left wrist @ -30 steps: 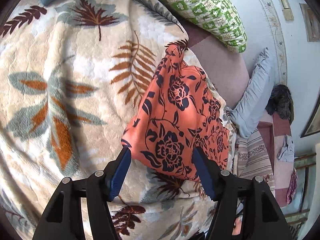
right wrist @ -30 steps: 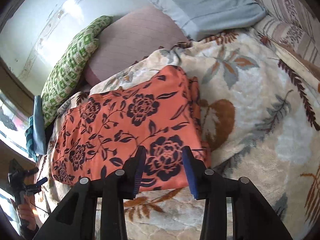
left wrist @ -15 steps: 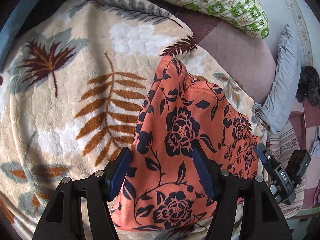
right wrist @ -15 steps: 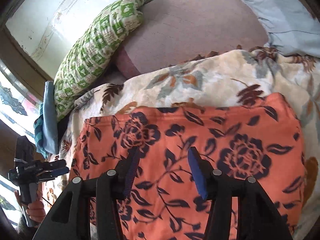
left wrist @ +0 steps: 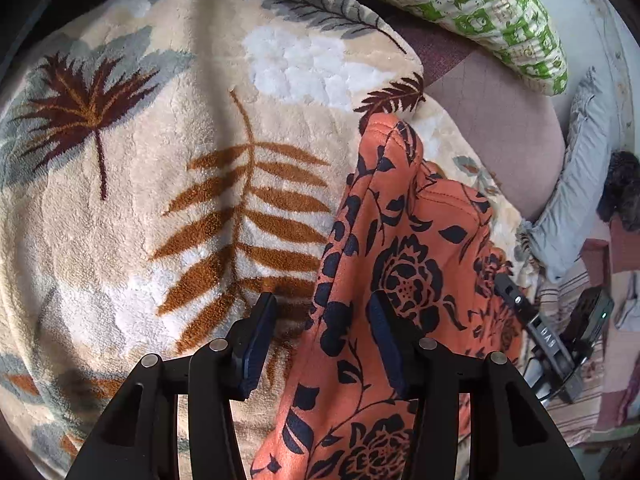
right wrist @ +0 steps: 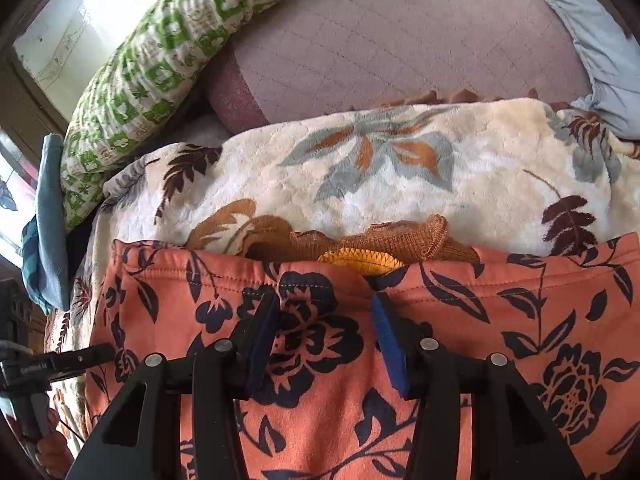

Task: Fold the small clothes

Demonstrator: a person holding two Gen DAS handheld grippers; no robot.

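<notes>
While the orange floral garment (left wrist: pixel 404 280) lies spread on the leaf-print blanket (left wrist: pixel 168 184) covering the bed, both tools sit low over it. In the left wrist view, the left gripper (left wrist: pixel 322 340) has its fingers (left wrist: pixel 256 344) parted; the garment's left edge runs up between them, with the right finger over the cloth and the left finger over bare blanket. Whether either pad touches the fabric cannot be told. The garment rises to a bunched corner at the far end, near a dark leaf motif, and extends right toward the other tool, which shows as a black body at the right edge.

In the right wrist view, the right gripper (right wrist: pixel 324 336) also has its fingers (right wrist: pixel 386 340) spread apart, nothing clamped between them, positioned over the garment (right wrist: pixel 500 320) just short of its far stitched hem. The cloth fills the near part of that view from left to right. Just beyond the hem, a brown knitted item (right wrist: pixel 384 240) with a yellow stitched piece lies on the blanket (right wrist: pixel 360 160), partly tucked under the garment's edge.

Farther off, a green patterned pillow (right wrist: pixel 160 60) lies at the far left, a mauve quilted cushion (right wrist: pixel 380 40) sits behind the blanket, and a pale blue pillow (right wrist: pixel 592 40) lies at the far right.
</notes>
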